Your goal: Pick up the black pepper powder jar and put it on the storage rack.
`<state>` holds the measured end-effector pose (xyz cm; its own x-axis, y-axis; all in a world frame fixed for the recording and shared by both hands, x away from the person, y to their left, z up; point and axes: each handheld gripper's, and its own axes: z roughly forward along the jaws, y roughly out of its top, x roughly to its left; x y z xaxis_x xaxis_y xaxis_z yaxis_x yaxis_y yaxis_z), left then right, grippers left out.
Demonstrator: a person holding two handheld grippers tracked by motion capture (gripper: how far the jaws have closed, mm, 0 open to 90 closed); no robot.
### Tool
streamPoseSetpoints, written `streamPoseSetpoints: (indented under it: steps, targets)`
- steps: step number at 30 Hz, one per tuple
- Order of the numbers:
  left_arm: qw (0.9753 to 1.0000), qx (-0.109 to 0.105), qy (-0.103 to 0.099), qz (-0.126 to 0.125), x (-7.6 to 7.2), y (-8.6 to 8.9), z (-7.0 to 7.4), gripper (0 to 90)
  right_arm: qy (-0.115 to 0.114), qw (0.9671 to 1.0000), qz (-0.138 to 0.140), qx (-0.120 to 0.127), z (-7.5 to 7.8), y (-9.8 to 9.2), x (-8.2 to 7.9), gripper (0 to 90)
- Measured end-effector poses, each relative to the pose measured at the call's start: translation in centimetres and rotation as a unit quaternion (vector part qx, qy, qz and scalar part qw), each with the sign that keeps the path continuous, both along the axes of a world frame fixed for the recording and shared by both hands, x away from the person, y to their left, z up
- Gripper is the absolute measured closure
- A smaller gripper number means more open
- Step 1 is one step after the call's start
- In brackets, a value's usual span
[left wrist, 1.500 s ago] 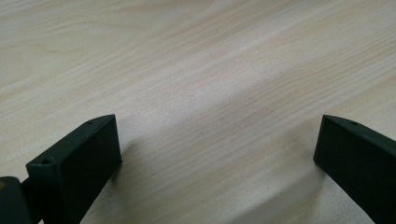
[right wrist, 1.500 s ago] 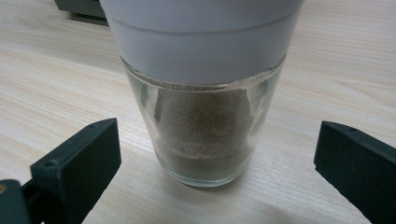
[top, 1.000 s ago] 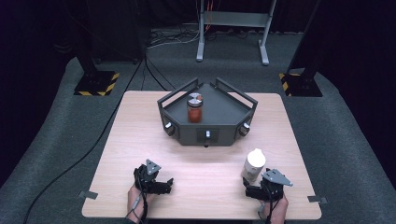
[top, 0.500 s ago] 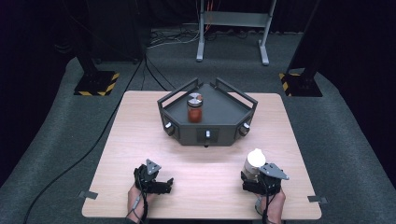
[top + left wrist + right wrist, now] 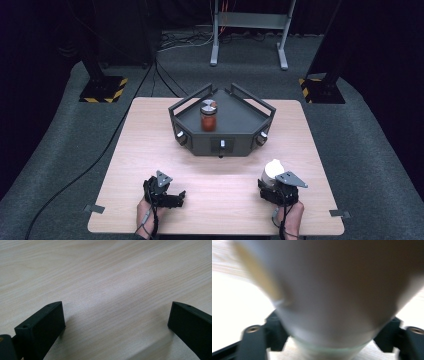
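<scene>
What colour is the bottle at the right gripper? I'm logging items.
White, clearest in the high view: the bottle sits between the right gripper's fingers.

We see bare table between our grippers, while the black tray blocks twelve o'clock.

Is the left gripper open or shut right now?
Open. In the left gripper view the two black jaws of the left gripper stand wide apart, with bare wooden table between them and nothing held.
</scene>
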<state>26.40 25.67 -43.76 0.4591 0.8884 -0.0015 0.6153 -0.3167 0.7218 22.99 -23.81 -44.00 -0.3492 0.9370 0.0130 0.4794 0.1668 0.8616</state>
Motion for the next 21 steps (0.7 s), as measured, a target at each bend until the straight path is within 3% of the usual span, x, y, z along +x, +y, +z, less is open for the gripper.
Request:
streamPoseSetpoints:
  steps: [11, 14, 21]
  targets:
    - [1.0000, 0.006, -0.007, 0.002, -0.3, -0.3, -0.1, 0.6, -0.009, 0.9999, -0.007, -0.013, -0.1, 0.6, -0.4, 29.6]
    - [1.0000, 0.005, -0.007, 0.002, -0.3, -0.3, -0.1, 0.6, -0.013, 0.9999, -0.008, -0.006, 0.0, 0.4, -0.5, 29.6]
    - [1.0000, 0.005, -0.007, 0.002, -0.3, -0.2, -0.1, 1.2, -0.015, 0.9998, 0.000, -0.010, 1.2, 0.5, -0.5, 29.6]
